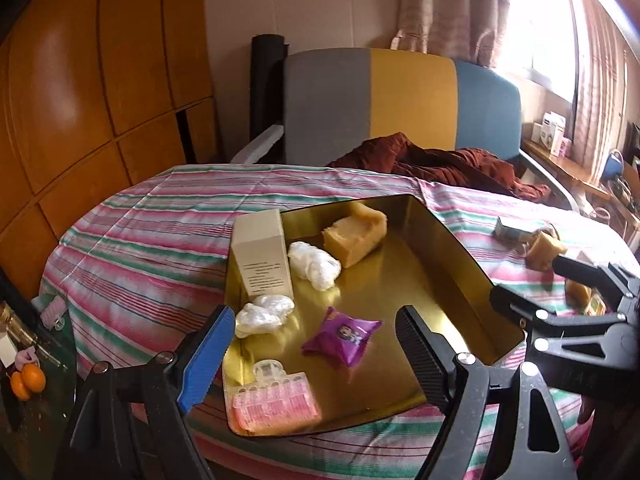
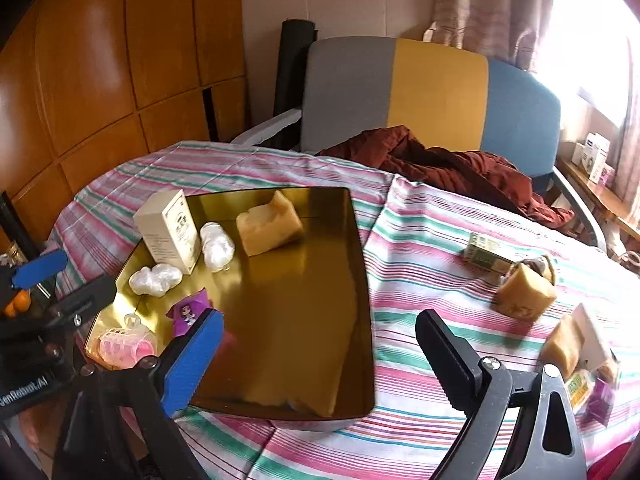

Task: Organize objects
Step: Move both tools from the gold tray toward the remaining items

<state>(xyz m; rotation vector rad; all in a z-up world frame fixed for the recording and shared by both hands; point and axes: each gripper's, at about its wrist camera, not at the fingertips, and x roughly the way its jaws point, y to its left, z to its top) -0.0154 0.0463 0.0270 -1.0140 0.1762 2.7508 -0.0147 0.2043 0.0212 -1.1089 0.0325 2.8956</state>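
A: How far along?
B: The shiny gold rectangular tray (image 2: pixel 362 280) holds several items; a tan sponge block (image 2: pixel 524 294) waits at three o'clock.
A: Grippers?
B: The left gripper (image 1: pixel 316 356) and right gripper (image 2: pixel 320 354) gape apart, empty.

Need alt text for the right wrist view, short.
The right gripper hangs open and empty over a shiny gold rectangular tray on a pink-and-green striped tablecloth. The tray holds a tan sponge block, a cream upright carton, two white wrapped bundles, a purple packet and pink hair rollers; another tan block lies on the cloth.
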